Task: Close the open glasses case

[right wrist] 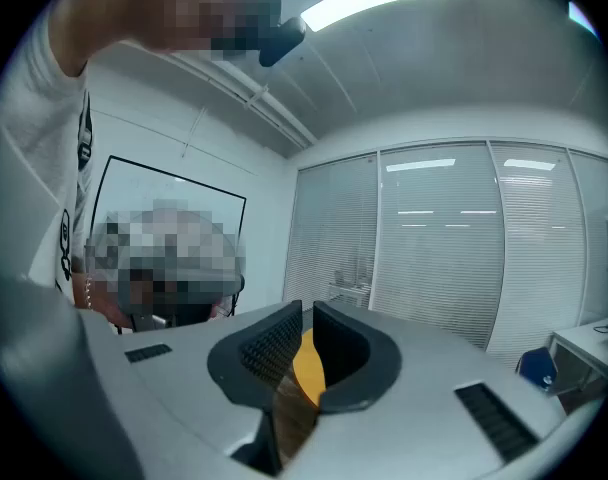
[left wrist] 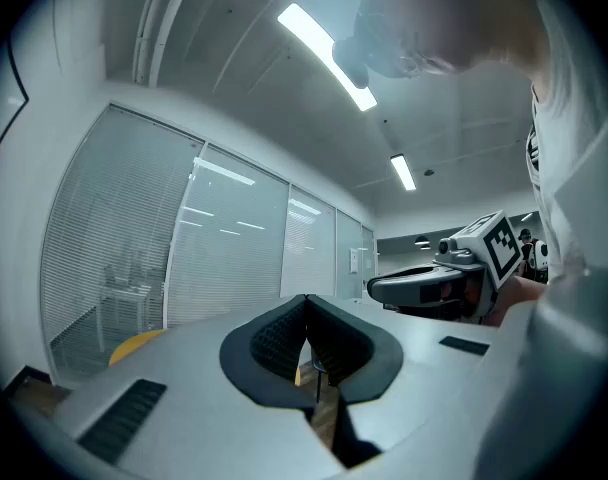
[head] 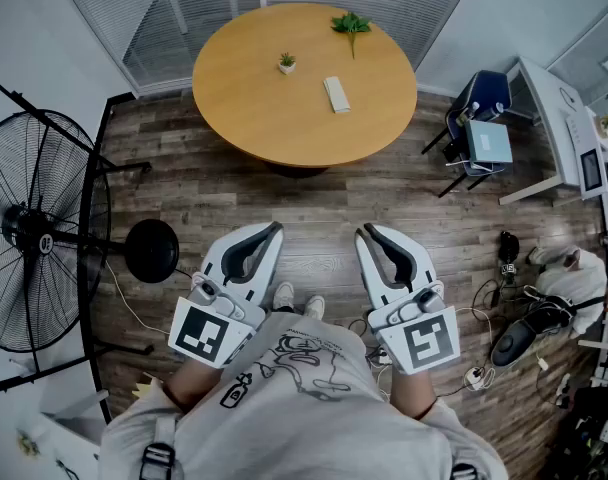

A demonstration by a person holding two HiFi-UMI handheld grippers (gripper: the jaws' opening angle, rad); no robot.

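Shirt (head: 304, 368) at the bottom edge, both grippers held level just ahead of it. Left gripper (head: 273, 230): jaws together, empty. Right gripper (head: 368, 233): jaws all but together, thin slit, nothing in it. Case (head: 336, 93) lies on the round tabletop (head: 244, 98), well ahead of both jaws and slightly right of centre. Its long axis runs roughly away from the person. Too small to tell whether the lid is up. Right gripper is a bit nearer, so it is the likelier one to reach.
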